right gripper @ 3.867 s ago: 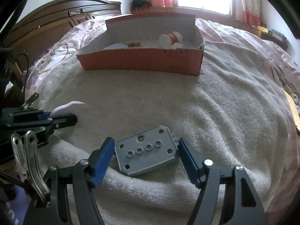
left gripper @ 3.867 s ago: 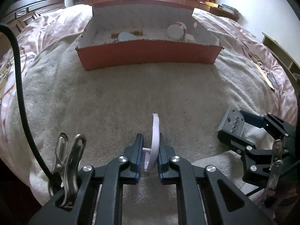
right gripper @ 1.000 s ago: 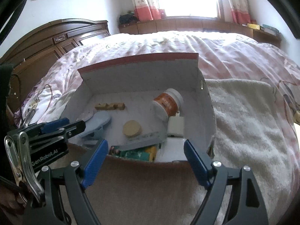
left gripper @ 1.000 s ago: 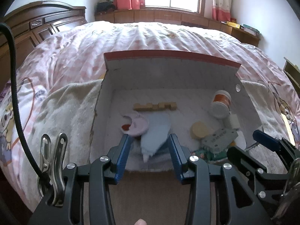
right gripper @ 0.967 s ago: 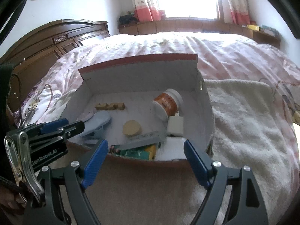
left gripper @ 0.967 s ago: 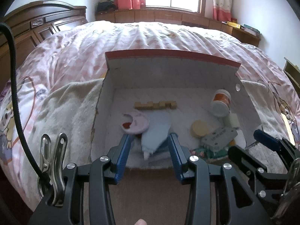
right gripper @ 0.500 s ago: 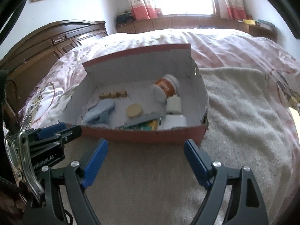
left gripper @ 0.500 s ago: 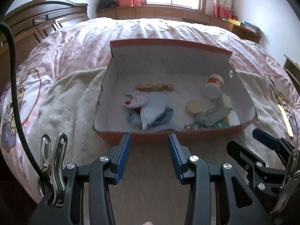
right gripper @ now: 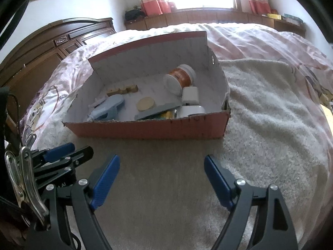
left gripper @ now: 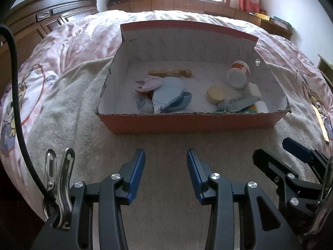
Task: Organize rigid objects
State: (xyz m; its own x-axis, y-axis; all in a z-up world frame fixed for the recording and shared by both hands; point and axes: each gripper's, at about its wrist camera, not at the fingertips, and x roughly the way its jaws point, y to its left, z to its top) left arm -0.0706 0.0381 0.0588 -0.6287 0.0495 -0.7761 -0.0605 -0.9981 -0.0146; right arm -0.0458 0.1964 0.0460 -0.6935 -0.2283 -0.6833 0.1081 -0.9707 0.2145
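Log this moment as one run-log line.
left gripper: open, empty | right gripper: open, empty | cardboard box: on towel, holds grey plate, orange jar, wooden disc

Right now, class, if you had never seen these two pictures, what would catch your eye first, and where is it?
The orange cardboard box lies open mid-frame on the beige towel, full of small things. An orange-labelled jar lies on its side at the box's right end, and a pale blue plastic piece lies at its left. Nearest the cameras, the left claw and right claw are open and empty.
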